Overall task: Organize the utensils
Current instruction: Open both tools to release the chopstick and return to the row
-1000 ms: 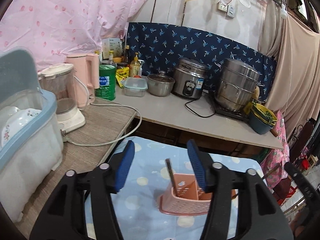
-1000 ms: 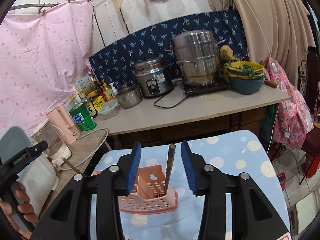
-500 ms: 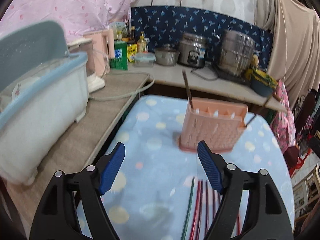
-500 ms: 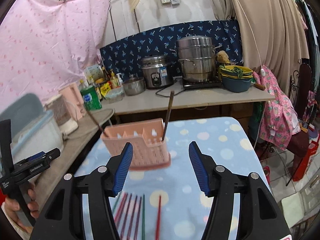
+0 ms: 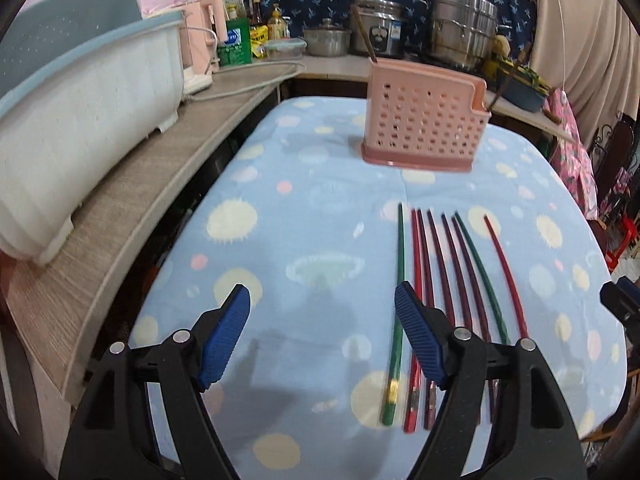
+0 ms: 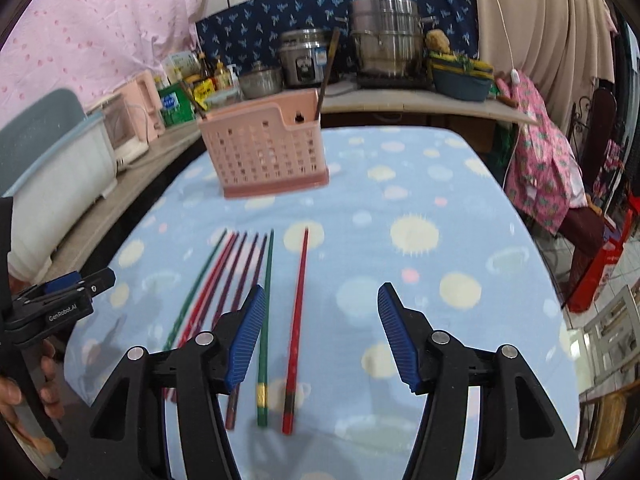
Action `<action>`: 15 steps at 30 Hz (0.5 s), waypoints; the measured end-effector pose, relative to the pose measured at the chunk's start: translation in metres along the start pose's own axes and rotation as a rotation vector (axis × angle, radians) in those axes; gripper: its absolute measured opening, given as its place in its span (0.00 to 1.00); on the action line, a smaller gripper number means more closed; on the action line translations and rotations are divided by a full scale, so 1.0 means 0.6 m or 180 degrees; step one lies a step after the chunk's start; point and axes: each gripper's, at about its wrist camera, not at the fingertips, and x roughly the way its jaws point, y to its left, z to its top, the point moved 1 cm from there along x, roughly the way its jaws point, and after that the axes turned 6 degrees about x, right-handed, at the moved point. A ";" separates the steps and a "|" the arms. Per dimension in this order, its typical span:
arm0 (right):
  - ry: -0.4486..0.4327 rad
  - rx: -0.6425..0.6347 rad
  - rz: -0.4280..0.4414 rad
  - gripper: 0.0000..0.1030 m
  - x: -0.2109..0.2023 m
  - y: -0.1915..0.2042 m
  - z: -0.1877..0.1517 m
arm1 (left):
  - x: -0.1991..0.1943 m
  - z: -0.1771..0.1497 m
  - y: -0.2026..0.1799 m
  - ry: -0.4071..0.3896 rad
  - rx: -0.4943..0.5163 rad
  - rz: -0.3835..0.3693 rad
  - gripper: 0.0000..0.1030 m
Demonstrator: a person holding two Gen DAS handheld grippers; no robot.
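Several red, green and purple chopsticks (image 5: 448,276) lie side by side on the blue dotted tablecloth (image 5: 320,208). Behind them stands a pink perforated utensil holder (image 5: 424,124) with two dark chopsticks (image 5: 362,36) sticking out of it. My left gripper (image 5: 321,292) is open and empty above the cloth, just left of the leftmost green chopstick (image 5: 398,280). My right gripper (image 6: 321,292) is open over the row's right end. The lone red chopstick (image 6: 298,312) runs below the gap between its jaws. The green chopstick (image 6: 267,280) runs beside its left pad.
A white and blue dish tub (image 5: 80,120) sits on the wooden counter (image 5: 132,200) to the left. Pots, a rice cooker (image 6: 304,58) and bottles line the back counter. A hand holding the left gripper (image 6: 60,304) shows at the right wrist view's left edge.
Both grippers came down and drew back from the pink holder, which now looks farther off. The row of chopsticks came into full view. Both pairs of jaws stand wider than a second ago.
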 end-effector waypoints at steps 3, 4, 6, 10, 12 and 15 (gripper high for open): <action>0.0111 0.0003 -0.0026 0.55 0.013 -0.004 -0.033 | 0.006 -0.026 -0.006 0.0075 0.0028 -0.0001 0.69; 0.0146 0.0004 -0.0039 0.55 0.018 -0.005 -0.041 | 0.008 -0.032 -0.007 0.0090 0.0025 -0.0005 0.69; 0.0217 0.0017 -0.0050 0.55 0.027 -0.008 -0.058 | 0.010 -0.046 -0.009 0.0110 0.0010 -0.0027 0.69; 0.0312 0.0002 -0.0040 0.55 0.038 -0.004 -0.081 | 0.014 -0.062 -0.014 0.0144 0.0009 -0.0052 0.69; 0.0338 -0.0017 -0.0022 0.55 0.039 0.000 -0.091 | 0.016 -0.067 -0.017 0.0165 0.0016 -0.0052 0.69; 0.0364 -0.0064 0.0037 0.53 0.038 0.013 -0.100 | 0.018 -0.077 -0.022 0.0198 0.0026 -0.0069 0.69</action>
